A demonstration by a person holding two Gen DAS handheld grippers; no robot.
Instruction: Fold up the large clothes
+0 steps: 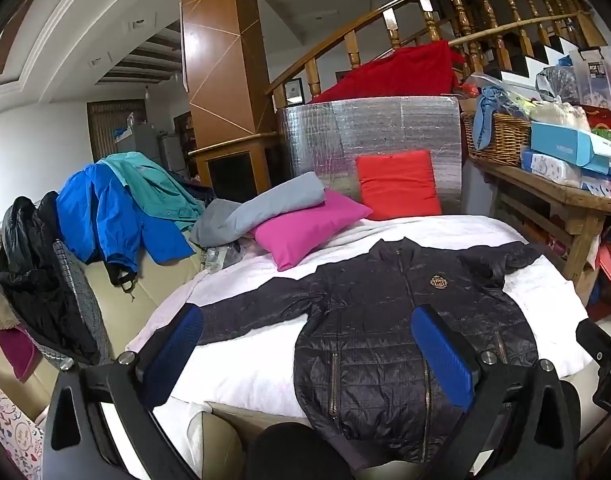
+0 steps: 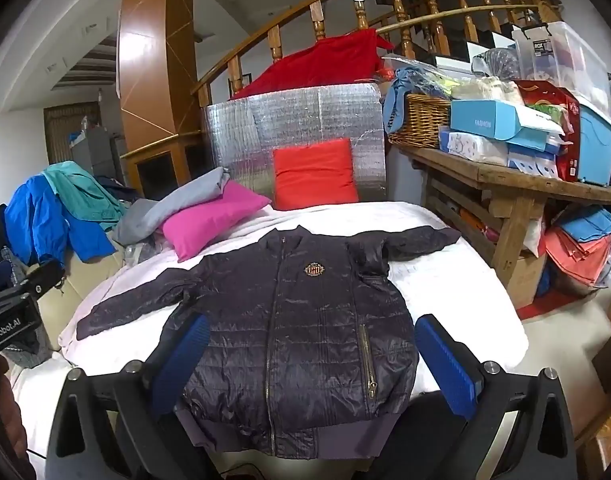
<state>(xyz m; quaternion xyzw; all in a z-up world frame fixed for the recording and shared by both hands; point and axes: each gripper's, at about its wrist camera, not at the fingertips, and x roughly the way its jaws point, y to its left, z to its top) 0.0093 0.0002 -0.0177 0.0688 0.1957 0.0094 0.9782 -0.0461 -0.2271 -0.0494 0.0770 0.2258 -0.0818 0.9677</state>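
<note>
The dark quilted zip jacket [image 2: 293, 332] lies flat, front up, sleeves spread on the white bed cover [image 2: 457, 292], ready for folding. I hold my left claw [image 1: 305, 356] and right claw [image 2: 311, 364] above its hem, both spread wide, gripping nothing.

Bare white bedding [image 2: 457, 292] around the jacket [image 2: 297, 320]; pink pillow [image 2: 213, 216] and clothes pile [image 1: 105, 208] leftward.

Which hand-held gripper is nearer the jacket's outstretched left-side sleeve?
Left. The left hand-held gripper hovers just short of that sleeve; the right hand-held gripper faces the jacket body, farther right.
</note>
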